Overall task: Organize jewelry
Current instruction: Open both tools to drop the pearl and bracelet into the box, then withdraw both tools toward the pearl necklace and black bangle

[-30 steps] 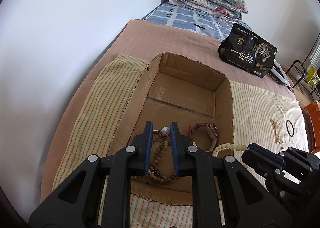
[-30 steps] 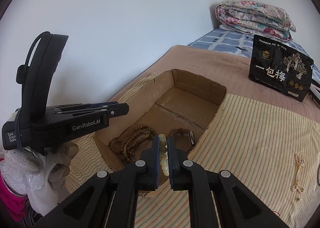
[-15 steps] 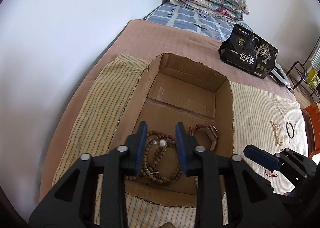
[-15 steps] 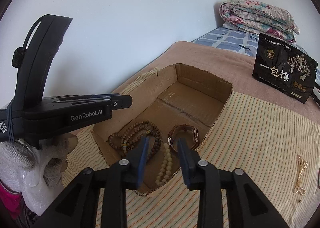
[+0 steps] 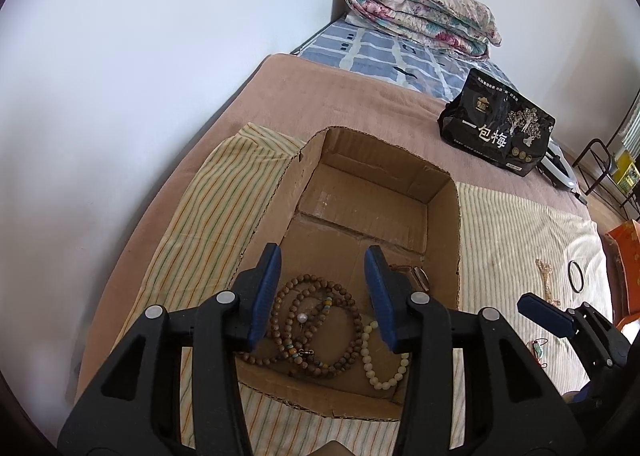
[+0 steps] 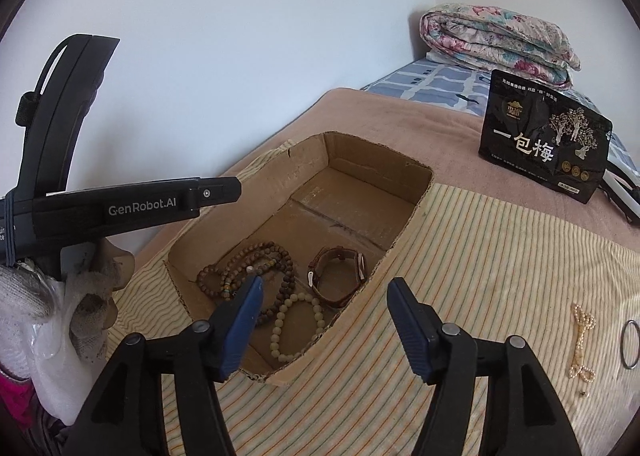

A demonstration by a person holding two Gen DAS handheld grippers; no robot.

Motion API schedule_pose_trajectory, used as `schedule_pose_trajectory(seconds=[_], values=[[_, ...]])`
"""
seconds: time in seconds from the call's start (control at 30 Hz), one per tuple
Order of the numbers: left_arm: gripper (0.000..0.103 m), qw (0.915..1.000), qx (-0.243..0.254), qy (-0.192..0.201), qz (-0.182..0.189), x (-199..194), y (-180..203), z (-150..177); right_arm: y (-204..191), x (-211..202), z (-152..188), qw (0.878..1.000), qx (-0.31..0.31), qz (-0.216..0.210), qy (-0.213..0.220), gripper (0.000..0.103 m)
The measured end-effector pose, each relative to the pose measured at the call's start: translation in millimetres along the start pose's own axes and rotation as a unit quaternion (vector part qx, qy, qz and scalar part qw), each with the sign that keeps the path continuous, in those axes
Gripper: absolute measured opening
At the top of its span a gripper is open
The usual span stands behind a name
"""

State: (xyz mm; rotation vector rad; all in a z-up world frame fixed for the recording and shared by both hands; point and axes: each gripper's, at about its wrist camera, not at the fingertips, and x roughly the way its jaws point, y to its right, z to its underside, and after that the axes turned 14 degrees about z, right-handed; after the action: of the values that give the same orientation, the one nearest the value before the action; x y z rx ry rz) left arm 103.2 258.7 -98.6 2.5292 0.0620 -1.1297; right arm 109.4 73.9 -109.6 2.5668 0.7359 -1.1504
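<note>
A cardboard box [image 5: 458, 224] [image 6: 304, 160] lies on striped cloth. Inside are a brown wooden bead necklace [image 5: 308, 277] [image 6: 260, 246], a pale bead bracelet [image 5: 366, 352] [image 6: 280, 320] and a brown leather watch [image 5: 420, 278] [image 6: 336, 256]. My left gripper [image 5: 322, 254] hangs open above the necklace, touching nothing. My right gripper [image 6: 325, 284] is over the box's near right corner with its jaws opening. The pale bracelet lies loose on the box floor below them. One of the right gripper's fingers [image 5: 544, 314] shows in the left wrist view.
On the cloth right of the box lie a pearl strand [image 6: 580, 340] and a black ring [image 6: 630, 344]. A black printed bag [image 6: 548, 140] stands behind on the pink blanket. A folded floral quilt [image 5: 420, 16] is at the bed's far end. A wall runs along the left.
Both grippers opened. The left let go of the brown necklace and the right let go of the pale bracelet. Both pieces now lie on the box floor.
</note>
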Motion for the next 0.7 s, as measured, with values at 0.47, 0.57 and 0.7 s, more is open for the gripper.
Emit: schedule_pose_trajectory(seconds=[0.47,0.57,0.7], values=[[0.046,0.9990,0.037,0.026,0.004,-9.7,36.0,-0.9,20.3,-26.2,3.3,0.998,0.004,0.057,0.026,0.091],[0.055,0.9980,0.049,0.037,0.009,-13.2,47.9,0.1,28.5,-32.4,4.1,0.997,0.008,0.070,0.028,0.101],[0.056,0.9966,0.069,0.044,0.013,-14.8,64.3,1.3,42.8,-45.0,7.3,0.994,0.023,0.097,0.045,0.103]])
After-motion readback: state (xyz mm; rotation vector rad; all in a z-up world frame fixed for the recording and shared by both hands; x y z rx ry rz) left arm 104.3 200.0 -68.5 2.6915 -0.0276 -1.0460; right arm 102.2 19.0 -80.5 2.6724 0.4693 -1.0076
